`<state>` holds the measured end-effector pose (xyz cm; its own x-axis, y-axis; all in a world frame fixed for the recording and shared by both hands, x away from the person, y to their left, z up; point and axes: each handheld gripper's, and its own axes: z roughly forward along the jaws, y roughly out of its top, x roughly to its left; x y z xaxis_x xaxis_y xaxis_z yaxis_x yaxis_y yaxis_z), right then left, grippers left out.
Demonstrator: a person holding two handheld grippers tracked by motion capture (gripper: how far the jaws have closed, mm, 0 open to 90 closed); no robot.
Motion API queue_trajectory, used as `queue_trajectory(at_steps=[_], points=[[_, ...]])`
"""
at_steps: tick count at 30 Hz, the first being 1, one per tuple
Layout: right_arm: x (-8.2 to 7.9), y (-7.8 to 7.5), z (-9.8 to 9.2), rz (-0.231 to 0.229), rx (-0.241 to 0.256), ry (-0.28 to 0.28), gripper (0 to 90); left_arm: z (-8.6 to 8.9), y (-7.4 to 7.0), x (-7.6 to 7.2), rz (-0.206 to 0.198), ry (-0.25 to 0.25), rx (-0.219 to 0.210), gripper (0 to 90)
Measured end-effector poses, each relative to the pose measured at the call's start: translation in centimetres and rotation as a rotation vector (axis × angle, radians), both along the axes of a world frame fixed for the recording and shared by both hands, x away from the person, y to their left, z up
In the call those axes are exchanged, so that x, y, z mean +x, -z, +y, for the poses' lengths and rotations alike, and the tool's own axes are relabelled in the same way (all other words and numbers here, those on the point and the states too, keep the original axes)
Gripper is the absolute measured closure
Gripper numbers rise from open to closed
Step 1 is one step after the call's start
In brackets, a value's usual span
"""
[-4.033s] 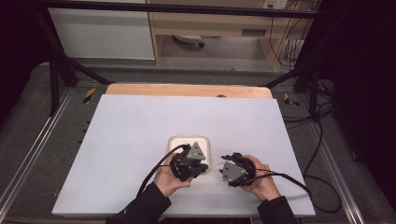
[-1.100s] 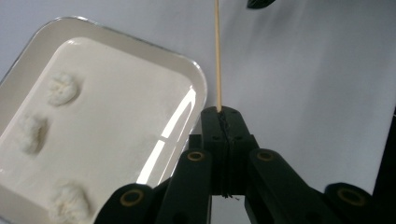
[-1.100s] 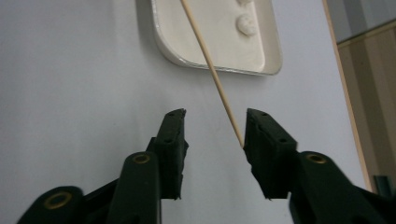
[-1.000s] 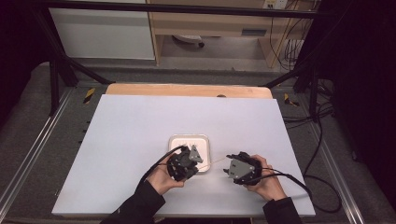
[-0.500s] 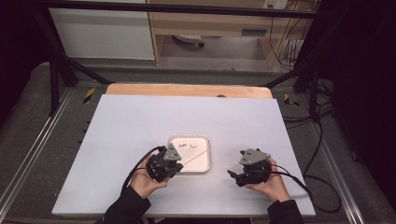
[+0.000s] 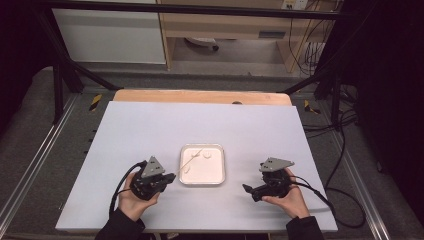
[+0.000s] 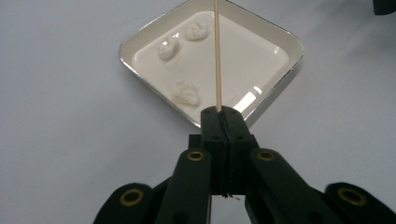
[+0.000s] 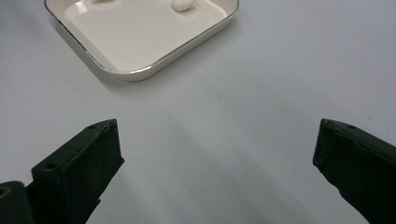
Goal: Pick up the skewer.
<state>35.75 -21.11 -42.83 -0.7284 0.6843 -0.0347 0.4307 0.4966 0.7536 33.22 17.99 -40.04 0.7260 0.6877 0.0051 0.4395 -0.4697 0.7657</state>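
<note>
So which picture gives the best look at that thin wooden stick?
The left gripper view: the thin wooden stick runs straight up from the shut left hand-held gripper over the white square tray. The high view shows it small and faint.

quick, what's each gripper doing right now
Left gripper: shut on the wooden skewer, which reaches out over the tray.
Right gripper: open, holding nothing, above the table.

Even overhead light falls on the pale counter [image 6: 150,130], while the surroundings to the far left and right sink into darkness. Shadows are soft and faint. The tray [image 7: 285,44] rim carries small glints. Both gripper views are sharp at the tray and soft at the near jaws.
</note>
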Motion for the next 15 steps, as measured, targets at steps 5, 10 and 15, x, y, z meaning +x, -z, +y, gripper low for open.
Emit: queue_trajectory(at_steps=[5,10,15], points=[[0.1,-0.2,0.2,0.023,0.043,0.027,0.9,1.9,0.4,-0.5,-0.013,-0.043,-0.043,88.9],[0.3,-0.7,1.0,0.026,0.046,0.037,0.8,3.1,0.7,-0.9,-0.028,-0.056,-0.068,88.9],[0.8,-1.1,1.9,0.024,0.069,0.049,0.8,4.0,0.9,-1.3,-0.031,-0.066,-0.089,88.9]])
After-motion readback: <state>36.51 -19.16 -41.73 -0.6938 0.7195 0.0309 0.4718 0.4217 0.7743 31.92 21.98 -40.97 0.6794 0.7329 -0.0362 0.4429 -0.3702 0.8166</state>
